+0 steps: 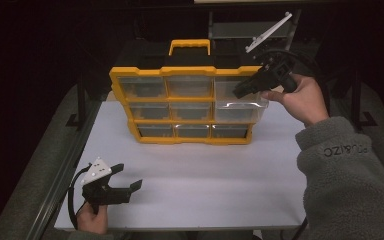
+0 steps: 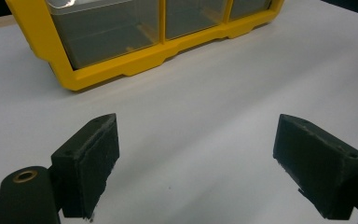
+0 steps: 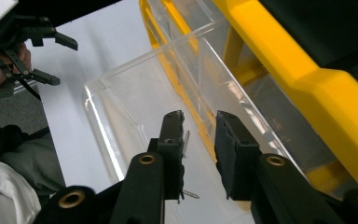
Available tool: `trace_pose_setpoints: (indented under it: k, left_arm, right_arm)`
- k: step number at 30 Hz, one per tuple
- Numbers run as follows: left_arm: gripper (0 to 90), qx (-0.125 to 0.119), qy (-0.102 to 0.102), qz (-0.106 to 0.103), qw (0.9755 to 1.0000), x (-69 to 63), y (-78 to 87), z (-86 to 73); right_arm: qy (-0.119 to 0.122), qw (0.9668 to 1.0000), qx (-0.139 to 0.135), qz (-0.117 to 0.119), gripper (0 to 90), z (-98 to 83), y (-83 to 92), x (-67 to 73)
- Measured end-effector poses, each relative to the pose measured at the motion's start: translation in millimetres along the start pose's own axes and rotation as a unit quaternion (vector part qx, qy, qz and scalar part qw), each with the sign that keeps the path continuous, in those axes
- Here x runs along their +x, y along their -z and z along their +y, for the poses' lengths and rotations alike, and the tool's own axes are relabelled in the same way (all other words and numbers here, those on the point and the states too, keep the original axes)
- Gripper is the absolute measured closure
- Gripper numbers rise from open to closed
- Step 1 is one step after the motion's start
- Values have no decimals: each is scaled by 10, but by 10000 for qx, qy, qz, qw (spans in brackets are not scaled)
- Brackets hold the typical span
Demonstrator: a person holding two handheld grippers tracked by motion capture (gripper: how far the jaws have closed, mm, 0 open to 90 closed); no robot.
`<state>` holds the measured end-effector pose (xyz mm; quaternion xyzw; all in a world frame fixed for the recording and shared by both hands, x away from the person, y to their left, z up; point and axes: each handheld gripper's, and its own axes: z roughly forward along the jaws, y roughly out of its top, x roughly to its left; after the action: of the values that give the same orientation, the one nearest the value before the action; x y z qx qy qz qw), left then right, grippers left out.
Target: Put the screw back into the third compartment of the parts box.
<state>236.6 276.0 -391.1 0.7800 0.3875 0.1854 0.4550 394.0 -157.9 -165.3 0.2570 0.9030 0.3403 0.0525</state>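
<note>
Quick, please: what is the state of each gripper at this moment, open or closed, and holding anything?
Left gripper: open wide, holding nothing, above the white table.
Right gripper: jaws partly open above the pulled-out clear drawer, gripping nothing; screws lie just beyond the jaws.

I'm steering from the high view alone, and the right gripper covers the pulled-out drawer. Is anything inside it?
Observer: Yes. The right gripper view shows a small screw lying on the floor of the clear drawer, and a second screw higher up.
Operator: Is that gripper clamped on one?
Observer: No. The right gripper has a narrow gap between its jaws. The second screw sits by one jaw's inner edge; I cannot tell if it touches.
Operator: And the other one?
Observer: The left gripper has its jaws wide apart over bare white table, facing the yellow organizer.
</note>
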Motion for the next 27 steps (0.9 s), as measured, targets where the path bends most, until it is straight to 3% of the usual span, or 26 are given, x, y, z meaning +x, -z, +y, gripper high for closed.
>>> trace_pose_setpoints:
  k: [19, 26, 27]
  left_arm:
    - [137, -29, 47, -3, 10000, -8, -8, -5]
    - [137, -1, 5, 11, 10000, -3, -3, -1]
    - [137, -59, 27, 5, 10000, -10, -11, -4]
  right_arm:
    - [-115, 9991, -385, -119, 594, -178, 430, 101]
    - [-37, 9986, -504, -178, 570, -301, 560, 128]
    - [-125, 9985, -496, -169, 566, -314, 578, 141]
